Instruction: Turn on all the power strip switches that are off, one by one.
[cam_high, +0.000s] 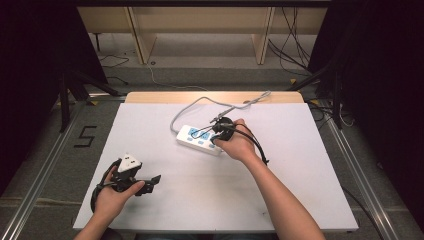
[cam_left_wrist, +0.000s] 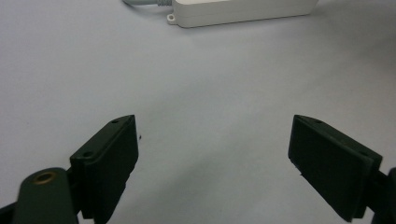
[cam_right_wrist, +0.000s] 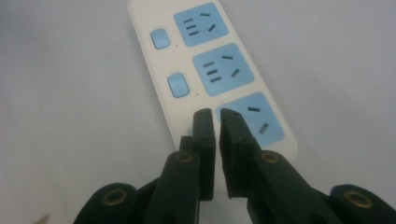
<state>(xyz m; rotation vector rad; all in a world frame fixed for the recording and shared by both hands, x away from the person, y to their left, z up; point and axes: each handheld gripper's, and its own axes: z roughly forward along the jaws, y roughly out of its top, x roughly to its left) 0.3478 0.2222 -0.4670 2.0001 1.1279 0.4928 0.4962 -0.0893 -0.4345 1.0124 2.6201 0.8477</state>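
On the floor left of the surface (cam_high: 150, 125), a dark mark (cam_high: 86, 136) shaped like the figure 5 is showing; no brand or lettering can be read on the power strip (cam_high: 200, 139) in any view.

The white power strip is lying near the middle of the white surface, a little toward the far edge, with its grey cable (cam_high: 200, 102) curling off toward the back. In the right gripper view it is showing three blue socket panels (cam_right_wrist: 224, 68) in a row and blue rocker switches (cam_right_wrist: 178, 85) beside them.

The right gripper (cam_high: 216, 131) is hovering directly over the strip, held by the right hand (cam_high: 239, 142). In its own view the two black jaws are standing almost pressed together, with only a thin gap between them and nothing in it, their tips lying over the near end of the strip by the nearest socket panel. Whether the tips are touching the strip cannot be told.

The left gripper (cam_high: 150, 183) is sitting near the front left corner of the surface in the left hand (cam_high: 114, 196), well apart from the strip. Its jaws are spread wide and holding nothing, with bare surface between them and the strip's side lying far ahead.
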